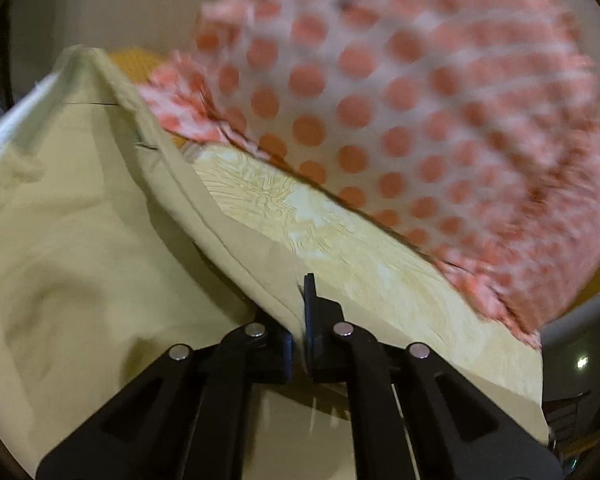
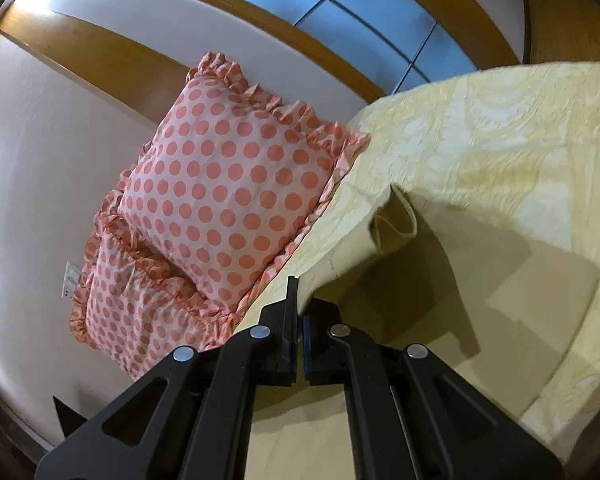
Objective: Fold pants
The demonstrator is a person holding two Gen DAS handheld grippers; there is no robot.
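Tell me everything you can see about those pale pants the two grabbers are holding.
The pants are plain pale yellow-cream cloth, soft and wrinkled, with stitched seams. The left gripper and right gripper each pinch an edge, lifting them above the patterned yellow bedspread. In the right view an open tube-like hem shows, sagging. The left view is blurred.

Home bedroom. Bed (image 2: 480,148) with cream patterned bedspread; two frilled pink polka-dot pillows (image 2: 228,184) at its head edge; wooden headboard (image 2: 100,56); white wall with switch plate (image 2: 70,278); wood-framed window (image 2: 340,0).
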